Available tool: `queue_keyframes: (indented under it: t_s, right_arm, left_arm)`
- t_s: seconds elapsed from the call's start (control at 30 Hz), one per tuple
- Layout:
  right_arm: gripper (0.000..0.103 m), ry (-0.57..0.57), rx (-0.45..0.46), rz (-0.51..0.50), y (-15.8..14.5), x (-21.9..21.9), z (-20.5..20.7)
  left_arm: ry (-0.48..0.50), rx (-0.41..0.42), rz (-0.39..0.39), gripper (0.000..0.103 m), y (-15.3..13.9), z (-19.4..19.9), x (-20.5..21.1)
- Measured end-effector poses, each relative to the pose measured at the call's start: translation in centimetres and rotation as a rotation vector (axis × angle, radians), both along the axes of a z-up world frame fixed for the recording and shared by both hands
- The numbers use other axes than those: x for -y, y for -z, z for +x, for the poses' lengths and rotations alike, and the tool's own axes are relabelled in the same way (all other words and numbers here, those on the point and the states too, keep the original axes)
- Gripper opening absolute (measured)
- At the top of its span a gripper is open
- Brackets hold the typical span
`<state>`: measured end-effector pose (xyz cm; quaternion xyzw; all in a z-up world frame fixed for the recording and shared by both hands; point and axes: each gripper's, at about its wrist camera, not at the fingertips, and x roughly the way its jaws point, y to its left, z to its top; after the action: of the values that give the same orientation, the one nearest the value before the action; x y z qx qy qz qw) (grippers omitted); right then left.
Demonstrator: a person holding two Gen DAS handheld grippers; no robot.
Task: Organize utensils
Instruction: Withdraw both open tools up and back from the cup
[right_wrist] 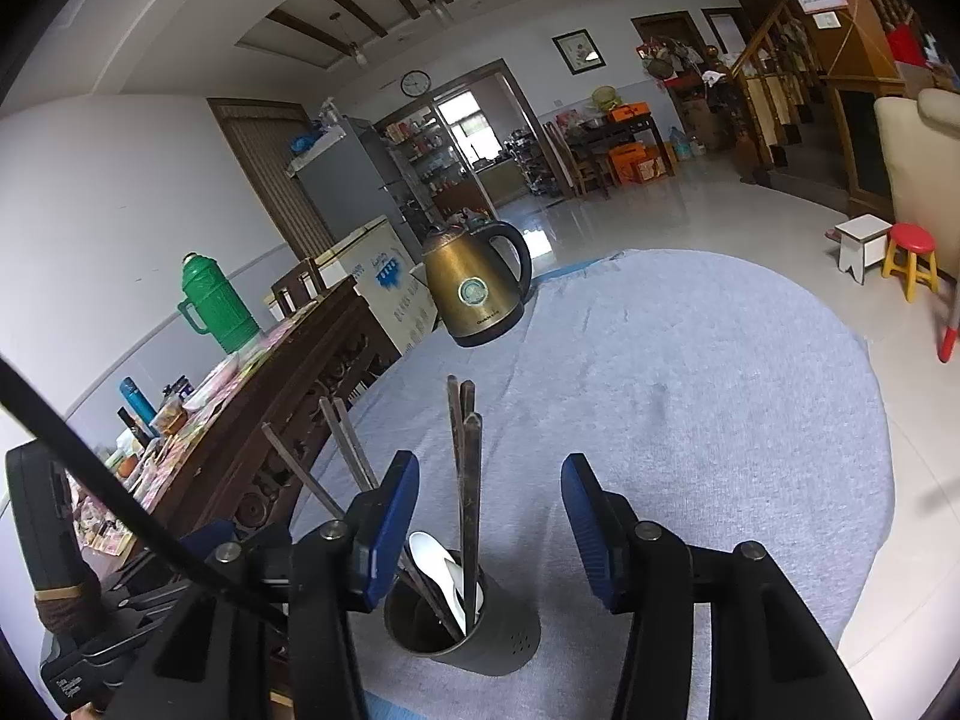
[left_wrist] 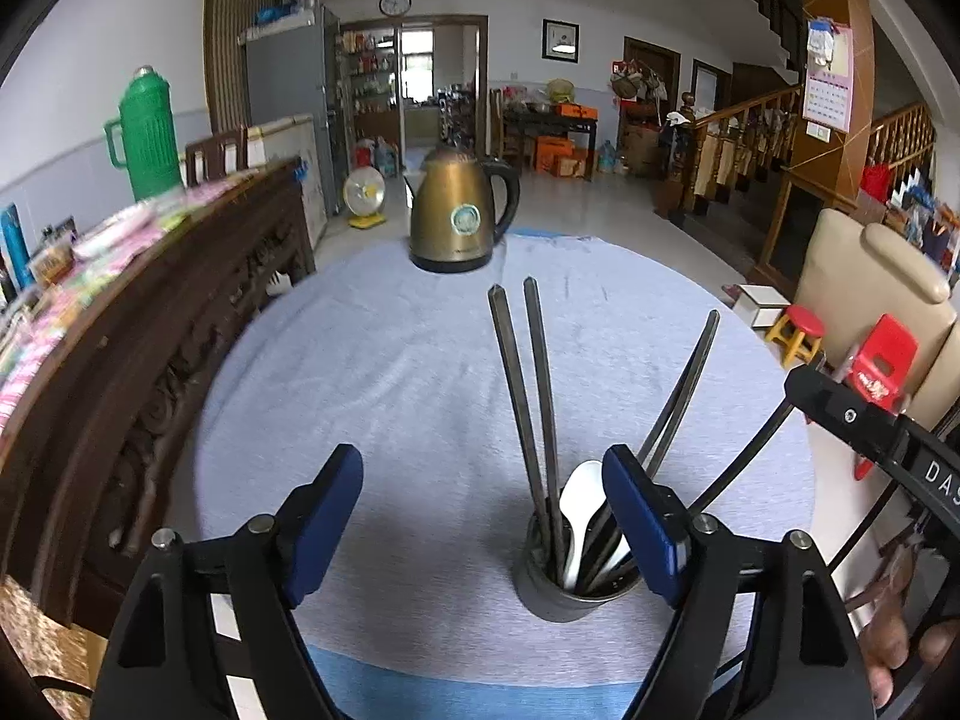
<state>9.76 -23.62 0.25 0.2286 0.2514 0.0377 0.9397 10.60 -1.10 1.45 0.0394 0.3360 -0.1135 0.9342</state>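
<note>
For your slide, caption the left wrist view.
Open left gripper beside dark metal utensil holder holding chopsticks and white spoon.

Round worktop [left_wrist: 384,360] under a light blue-grey cloth. Dark utensil holder [left_wrist: 561,591] stands on it, just ahead of the left hand-held gripper [left_wrist: 483,522], beside its right finger. Brass-coloured kettle [left_wrist: 459,219] stands well beyond, at the far edge.
</note>
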Motion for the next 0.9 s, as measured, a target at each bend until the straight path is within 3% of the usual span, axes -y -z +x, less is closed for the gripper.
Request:
queue_keyframes:
  t_s: [0.3,0.43,0.67,0.9]
  right_arm:
    - [0.058,-0.03,0.005,-0.043,-0.5,-0.6,-2.0]
    - [0.065,-0.059,0.006,-0.083,-0.9,-1.7,-3.3]
    - [0.067,-0.096,-0.006,-0.123,-1.0,-3.3,-5.5]
    - [0.068,-0.12,-0.089,-0.108,0.4,-4.3,-6.9]
  left_arm:
    - [-0.075,0.067,0.047,0.091,-1.2,-2.1,-1.4]
    - [-0.163,0.086,0.113,0.091,-1.3,-2.7,-2.0]
    - [-0.222,0.12,0.229,0.091,-1.5,-5.0,-2.5]
    - [-0.237,0.107,0.257,0.091,-1.5,-6.7,-3.6]
